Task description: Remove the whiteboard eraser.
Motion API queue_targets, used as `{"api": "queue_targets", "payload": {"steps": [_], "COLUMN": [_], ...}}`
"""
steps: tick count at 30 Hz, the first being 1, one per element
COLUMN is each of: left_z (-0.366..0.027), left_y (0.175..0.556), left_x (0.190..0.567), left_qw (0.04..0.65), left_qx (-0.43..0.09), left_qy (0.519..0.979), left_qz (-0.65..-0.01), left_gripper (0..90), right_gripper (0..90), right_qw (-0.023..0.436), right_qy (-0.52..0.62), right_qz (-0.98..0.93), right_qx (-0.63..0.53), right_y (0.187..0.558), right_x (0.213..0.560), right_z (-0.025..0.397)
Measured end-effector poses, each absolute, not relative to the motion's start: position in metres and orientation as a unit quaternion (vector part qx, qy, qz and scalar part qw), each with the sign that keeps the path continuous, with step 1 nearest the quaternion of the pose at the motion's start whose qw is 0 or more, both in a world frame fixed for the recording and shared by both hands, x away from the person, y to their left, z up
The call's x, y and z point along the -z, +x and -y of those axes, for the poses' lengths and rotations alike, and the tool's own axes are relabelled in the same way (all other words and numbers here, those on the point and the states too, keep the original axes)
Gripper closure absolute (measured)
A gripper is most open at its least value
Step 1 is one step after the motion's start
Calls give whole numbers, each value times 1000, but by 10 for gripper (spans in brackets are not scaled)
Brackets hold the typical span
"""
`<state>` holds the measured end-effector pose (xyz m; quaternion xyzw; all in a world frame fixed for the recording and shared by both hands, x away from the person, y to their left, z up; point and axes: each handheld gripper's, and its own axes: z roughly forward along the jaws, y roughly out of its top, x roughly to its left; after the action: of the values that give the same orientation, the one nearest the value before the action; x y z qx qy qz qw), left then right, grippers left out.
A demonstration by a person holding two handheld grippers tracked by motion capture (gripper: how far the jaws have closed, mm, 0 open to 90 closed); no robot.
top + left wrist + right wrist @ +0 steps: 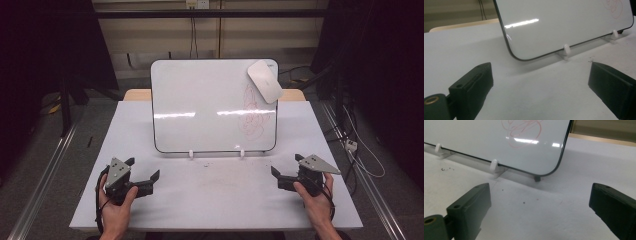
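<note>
A white whiteboard [210, 105] leans upright on two small white feet at the middle of the white table [215, 200]. Red scribbles [252, 112] mark its right half, and a white eraser [264, 81] clings to its top right corner. My left gripper [144, 172] rests near the table's front left, held by a hand, jaws wide apart and empty. At the front right my right gripper [286, 165] is likewise open and empty. The board's lower left corner [516, 56] lies ahead in the left gripper view, its lower right corner [546, 173] with scribbles [524, 130] in the right gripper view.
Small dark specks [446, 169] dot the table in front of the board. A wooden surface [137, 94] shows behind the table. Cables [360, 150] trail on the floor at the right, and metal rails [45, 175] run along both sides.
</note>
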<state>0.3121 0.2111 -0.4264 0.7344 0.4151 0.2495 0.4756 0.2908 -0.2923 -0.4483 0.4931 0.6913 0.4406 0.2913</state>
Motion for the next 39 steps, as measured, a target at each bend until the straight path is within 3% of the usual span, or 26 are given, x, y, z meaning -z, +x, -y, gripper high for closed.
{"api": "queue_targets", "payload": {"steps": [13, 21, 33, 39], "left_z": [-213, -211, -213, -214], "left_y": [310, 312, 313, 314], "left_x": [427, 428, 431, 431], "left_qw": [468, 462, 462, 461], "left_qx": [-250, -248, -243, -241], "left_qy": [737, 742, 746, 748], "left_qz": [-420, -417, -413, -413], "left_gripper": [58, 58, 58, 58], "right_gripper": [50, 88, 109, 78], "right_qw": [301, 263, 263, 308], "right_qy": [492, 494, 479, 465], "right_qz": [-692, -699, -719, -707], "right_qx": [-433, -447, -430, -436], "right_y": [293, 297, 321, 336], "right_x": [446, 443, 419, 405], "right_z": [289, 285, 277, 268]}}
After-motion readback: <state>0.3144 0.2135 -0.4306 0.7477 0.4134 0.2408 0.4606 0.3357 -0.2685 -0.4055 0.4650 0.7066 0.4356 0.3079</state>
